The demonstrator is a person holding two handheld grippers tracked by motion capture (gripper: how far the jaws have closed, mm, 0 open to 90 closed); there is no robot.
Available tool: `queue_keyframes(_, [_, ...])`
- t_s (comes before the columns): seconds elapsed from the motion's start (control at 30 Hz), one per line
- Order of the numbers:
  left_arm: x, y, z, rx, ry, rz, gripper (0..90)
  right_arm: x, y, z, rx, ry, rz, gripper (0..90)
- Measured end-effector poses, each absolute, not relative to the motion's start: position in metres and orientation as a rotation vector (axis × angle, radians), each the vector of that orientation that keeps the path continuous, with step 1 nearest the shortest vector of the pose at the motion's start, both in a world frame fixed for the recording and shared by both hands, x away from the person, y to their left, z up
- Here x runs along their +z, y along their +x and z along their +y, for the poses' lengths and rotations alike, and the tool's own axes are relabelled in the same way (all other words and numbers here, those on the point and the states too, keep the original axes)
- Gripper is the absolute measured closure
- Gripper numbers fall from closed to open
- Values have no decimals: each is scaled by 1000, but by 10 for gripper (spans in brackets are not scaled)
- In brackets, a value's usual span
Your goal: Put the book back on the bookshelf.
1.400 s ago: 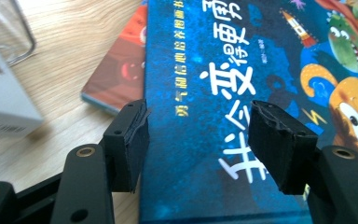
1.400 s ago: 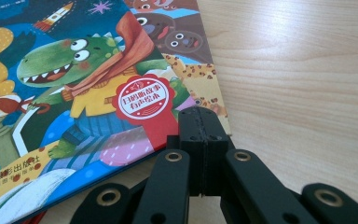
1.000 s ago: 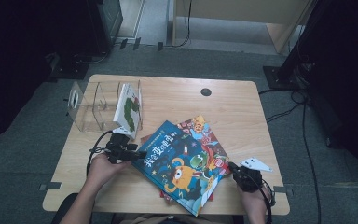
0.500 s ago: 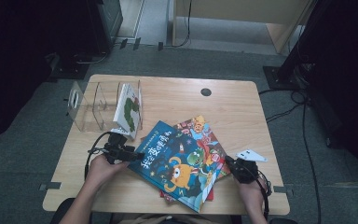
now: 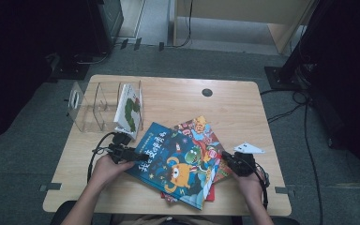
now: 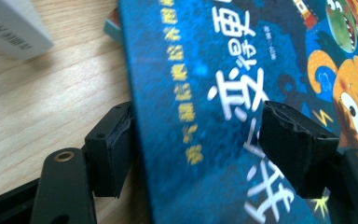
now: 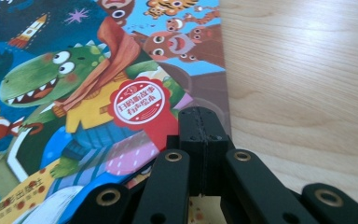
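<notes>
Left hand-held gripper (image 6: 196, 149) straddles one blue book (image 6: 242, 93) (perhaps three stacked).

Place: a lab or recording room.
Signs: lone wooden table (image 5: 243, 101) on grey carpet (image 5: 23, 140), loose cables (image 5: 304, 117) across the floor, dark equipment stands (image 5: 286, 70) around.

Left claw (image 6: 196, 144) agape, right claw (image 7: 204, 135) closed.
</notes>
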State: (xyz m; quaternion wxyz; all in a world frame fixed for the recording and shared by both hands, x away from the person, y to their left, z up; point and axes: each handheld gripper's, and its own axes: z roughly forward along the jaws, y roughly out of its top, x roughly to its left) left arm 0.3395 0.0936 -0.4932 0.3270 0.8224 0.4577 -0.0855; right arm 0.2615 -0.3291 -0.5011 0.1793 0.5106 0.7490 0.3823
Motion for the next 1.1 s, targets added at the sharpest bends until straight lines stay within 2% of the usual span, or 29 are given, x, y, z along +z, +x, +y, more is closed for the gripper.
queue_keyframes(0.4, [-492,340,95,-224,2152,1232,276,-501,280,-325,1071,1349,2171,900])
queue_keyframes(1.1, [-492,340,95,-241,2126,1279,303,-503,257,-316,1099,1376,2149,900])
